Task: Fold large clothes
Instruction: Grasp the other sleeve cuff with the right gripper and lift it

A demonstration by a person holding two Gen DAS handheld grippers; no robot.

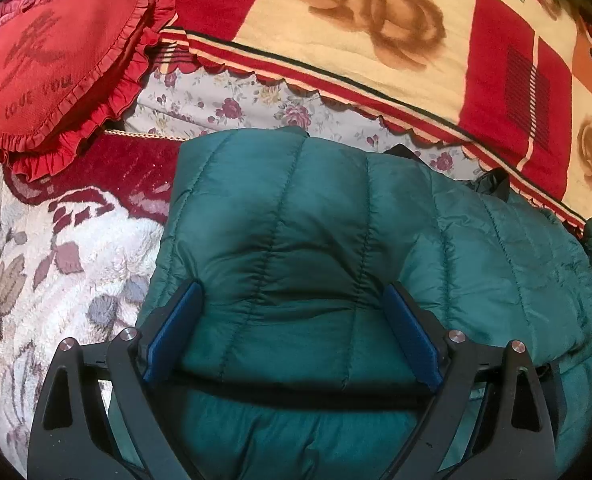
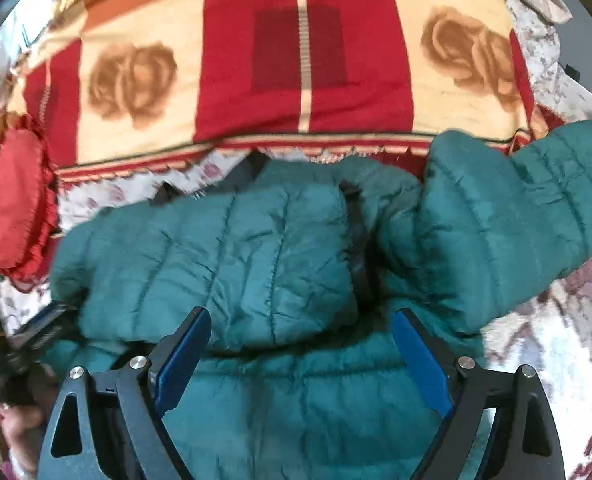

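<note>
A dark green quilted puffer jacket (image 1: 335, 220) lies on a bed, folded over on itself. My left gripper (image 1: 294, 292) stands open, its blue pads (image 1: 176, 332) wide apart on either side of a padded fold, with the jacket's left edge just outside the left finger. In the right wrist view the same jacket (image 2: 216, 260) shows a black trim strip (image 2: 355, 248) and one sleeve (image 2: 535, 200) stretching off to the right. Over the jacket's near part my right gripper (image 2: 301, 316) is open wide, and nothing is pinched between its pads.
A red heart cushion (image 1: 56, 64) with a frill sits at the far left. A red and cream rose blanket (image 1: 375, 20) is piled behind the jacket over a floral sheet (image 1: 236, 100). A plush white and maroon cover (image 1: 56, 260) lies underneath. A person's hand (image 2: 20, 428) shows at the lower left.
</note>
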